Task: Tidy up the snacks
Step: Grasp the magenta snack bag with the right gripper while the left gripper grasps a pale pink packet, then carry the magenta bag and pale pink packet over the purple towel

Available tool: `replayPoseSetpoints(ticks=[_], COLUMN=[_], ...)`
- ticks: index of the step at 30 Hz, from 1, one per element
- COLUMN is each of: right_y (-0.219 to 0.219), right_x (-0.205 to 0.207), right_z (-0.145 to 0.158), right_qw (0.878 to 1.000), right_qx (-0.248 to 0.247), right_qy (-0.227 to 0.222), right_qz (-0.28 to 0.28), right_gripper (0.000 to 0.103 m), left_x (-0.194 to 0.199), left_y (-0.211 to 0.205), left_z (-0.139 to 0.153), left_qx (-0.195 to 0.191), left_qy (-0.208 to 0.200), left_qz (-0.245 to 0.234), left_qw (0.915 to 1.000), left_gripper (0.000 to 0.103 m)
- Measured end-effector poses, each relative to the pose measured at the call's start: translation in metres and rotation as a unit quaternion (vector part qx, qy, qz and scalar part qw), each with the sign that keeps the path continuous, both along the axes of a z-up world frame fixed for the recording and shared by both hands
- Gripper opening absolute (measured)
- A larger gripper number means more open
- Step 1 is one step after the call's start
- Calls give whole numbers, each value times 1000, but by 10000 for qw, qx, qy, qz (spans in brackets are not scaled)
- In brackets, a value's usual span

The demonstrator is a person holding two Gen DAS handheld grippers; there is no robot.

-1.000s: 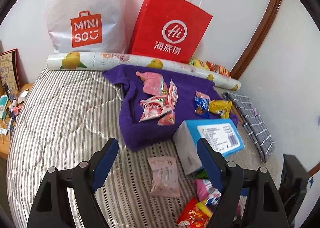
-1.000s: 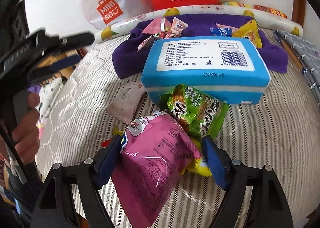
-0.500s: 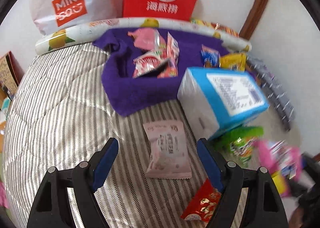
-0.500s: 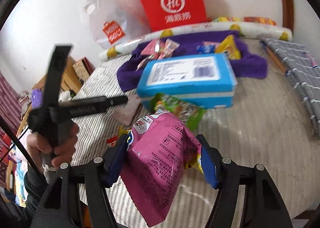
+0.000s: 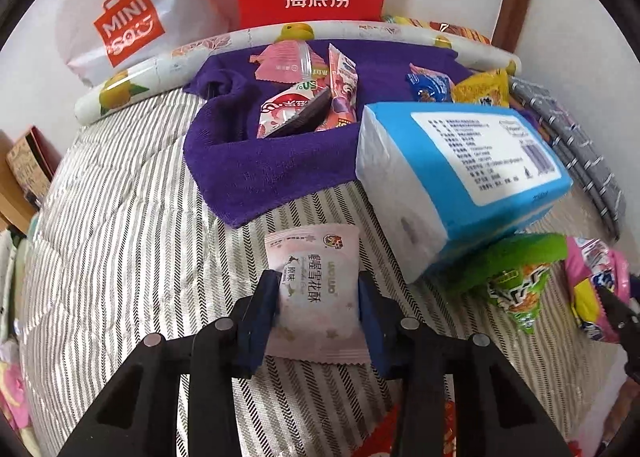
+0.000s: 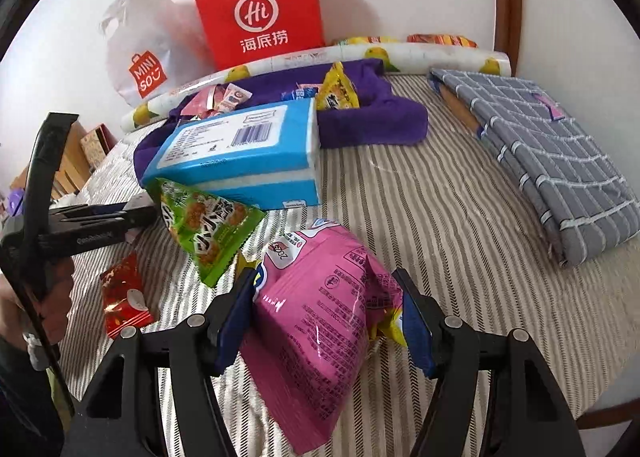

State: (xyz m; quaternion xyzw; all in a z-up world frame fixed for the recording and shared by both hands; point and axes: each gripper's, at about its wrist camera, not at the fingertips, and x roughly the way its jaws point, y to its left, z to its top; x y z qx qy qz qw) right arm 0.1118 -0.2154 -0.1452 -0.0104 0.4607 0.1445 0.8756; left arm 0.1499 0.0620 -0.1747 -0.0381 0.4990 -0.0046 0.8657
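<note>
Left wrist view, step: left claw (image 5: pixel 318 309) closing on the pale pink snack sachet (image 5: pixel 316 289), which lies on the striped bed (image 5: pixel 120 217).
Right claw (image 6: pixel 328 317): pinching the pink snack bag (image 6: pixel 320 317).
Next: lift the sachet, probably towards the purple towel (image 5: pixel 256 161).
Sachet axis: pointing away from the camera.

Pale pink packet (image 5: pixel 316 289) on the grey-and-white striped mattress (image 5: pixel 120 217), beside a purple towel (image 5: pixel 256 161) and blue-and-white pack (image 5: pixel 472 177).

Bedroom, domestic: striped quilted mattress (image 6: pixel 420 217) (used as work surface), folded grey checked bedding (image 6: pixel 552 161), shopping bags (image 6: pixel 260 9) against white wall.
</note>
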Motion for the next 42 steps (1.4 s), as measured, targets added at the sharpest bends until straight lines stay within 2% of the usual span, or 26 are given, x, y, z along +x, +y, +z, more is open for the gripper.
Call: replayPoseSetpoints(ticks=[8, 15, 20, 24, 32, 37, 42], right_y=[-2, 7, 19, 34, 64, 79, 96], right_x=[2, 5, 21, 42, 97, 133, 164], right_z=[4, 26, 45, 64, 92, 104, 104], right_qw=[9999, 9991, 9978, 9958, 9934, 9914, 9899], right_qx=[98, 82, 153, 211, 457, 636, 603], right_qy=[-20, -330, -528, -774, -942, -1045, -1168], right_qz=[71, 248, 367, 431, 469, 475, 537], right_gripper=[66, 66, 66, 66, 66, 66, 66], left_x=[-16, -27, -20, -4, 38, 67, 97], left_y=[4, 1, -1, 4, 21, 33, 44], left_z=[22, 38, 54, 70, 97, 98, 93], left_qx=[-175, -504, -577, -644, -790, -878, -1092], left_qy=[-251, -383, -552, -709, -1064, -1247, -1329], left_qz=[113, 42, 28, 27, 233, 402, 628], left_qw=[9995, 9980, 9968, 9954, 9909, 9875, 9831], left_gripper=[36, 36, 36, 36, 36, 36, 36])
